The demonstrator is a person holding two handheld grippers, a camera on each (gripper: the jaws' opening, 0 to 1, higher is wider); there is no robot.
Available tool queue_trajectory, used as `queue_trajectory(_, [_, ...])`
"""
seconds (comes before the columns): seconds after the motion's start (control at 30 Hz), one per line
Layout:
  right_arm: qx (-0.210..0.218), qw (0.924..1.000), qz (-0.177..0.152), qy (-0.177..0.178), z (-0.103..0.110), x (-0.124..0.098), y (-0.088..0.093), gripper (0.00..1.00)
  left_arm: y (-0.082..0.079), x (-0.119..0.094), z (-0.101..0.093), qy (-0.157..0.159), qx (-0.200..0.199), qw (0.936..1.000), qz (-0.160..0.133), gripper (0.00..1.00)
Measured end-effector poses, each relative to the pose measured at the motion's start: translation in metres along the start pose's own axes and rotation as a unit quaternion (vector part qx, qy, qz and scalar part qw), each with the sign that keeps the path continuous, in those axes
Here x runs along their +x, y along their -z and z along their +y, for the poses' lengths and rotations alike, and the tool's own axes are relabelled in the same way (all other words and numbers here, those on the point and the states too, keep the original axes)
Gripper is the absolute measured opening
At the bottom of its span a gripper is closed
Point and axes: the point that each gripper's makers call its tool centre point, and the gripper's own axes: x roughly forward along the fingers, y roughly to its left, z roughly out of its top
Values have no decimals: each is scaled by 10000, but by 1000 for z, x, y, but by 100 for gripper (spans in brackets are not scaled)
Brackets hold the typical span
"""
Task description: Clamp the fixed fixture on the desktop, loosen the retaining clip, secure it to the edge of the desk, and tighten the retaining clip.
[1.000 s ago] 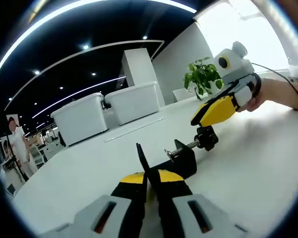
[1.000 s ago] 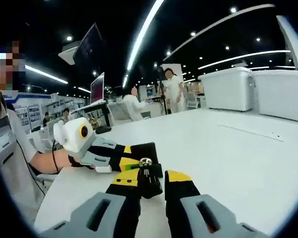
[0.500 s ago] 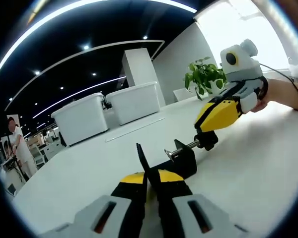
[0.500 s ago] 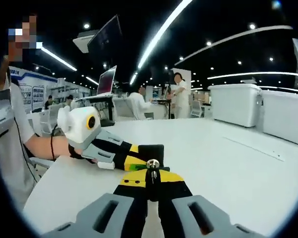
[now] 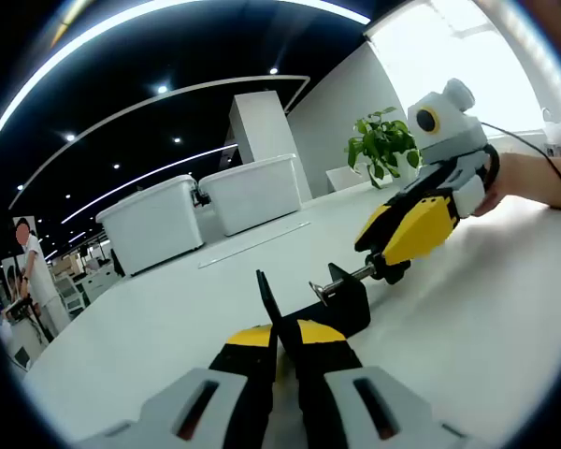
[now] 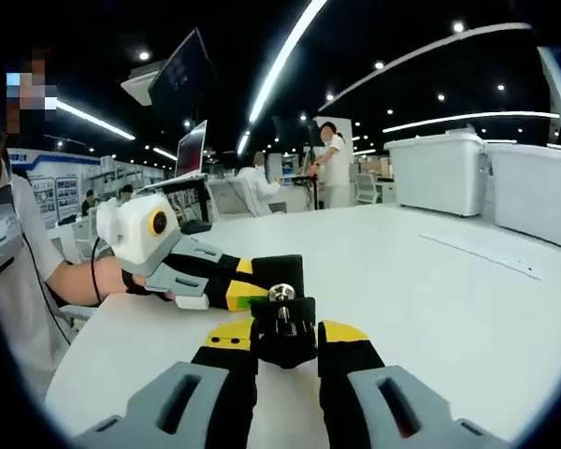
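A black clamp fixture [image 5: 341, 304] lies on the white desktop [image 5: 168, 318]. My left gripper [image 5: 282, 332] is shut on its thin upright plate [image 5: 265, 295]. The clamp's screw [image 5: 344, 278] runs right to a black knob [image 5: 390, 268], which my right gripper [image 5: 397, 248] covers with its yellow jaws. In the right gripper view the knob [image 6: 282, 329] sits between the yellow tips of my right gripper [image 6: 285, 337], both tips touching it, with the screw end [image 6: 280, 294] just beyond. The left gripper [image 6: 248, 290] comes in from the left, holding the black plate [image 6: 279, 273].
Two white lidded bins [image 5: 159, 220] [image 5: 257, 192] and a potted plant [image 5: 383, 145] stand at the desk's far side. Bins [image 6: 439, 173] also stand at the right in the right gripper view. People [image 6: 332, 168] stand at far desks. A bare forearm [image 6: 75, 281] holds the left gripper.
My right gripper has rolled about the screw's line while staying on the knob, first one way, then back. The left gripper and the clamp body have kept still.
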Motion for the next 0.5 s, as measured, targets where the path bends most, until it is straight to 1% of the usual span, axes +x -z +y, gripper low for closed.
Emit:
queue_trajectory(0.17, [-19, 10000, -13, -4, 0, -2, 3, 26, 0, 0, 0, 16, -6, 10000, 8, 8])
queue_trajectory(0.23, [-126, 9999, -16, 5, 1, -2, 3, 26, 0, 1, 1, 18, -9, 10000, 8, 7])
queue_trajectory(0.37, [-941, 9955, 3, 125, 2, -2, 2, 26, 0, 0, 2, 13, -8, 10000, 9, 8])
queue_trajectory(0.4, [-1207, 9926, 30, 160, 3, -2, 1, 26, 0, 0, 2, 12, -8, 10000, 9, 8])
queue_trajectory(0.43, [-1356, 9906, 53, 191, 3, -2, 2, 26, 0, 0, 2, 11, -8, 10000, 9, 8])
queue_trajectory(0.5, [-1929, 9806, 132, 311, 3, -1, 0, 26, 0, -1, 2, 10, -8, 10000, 9, 8])
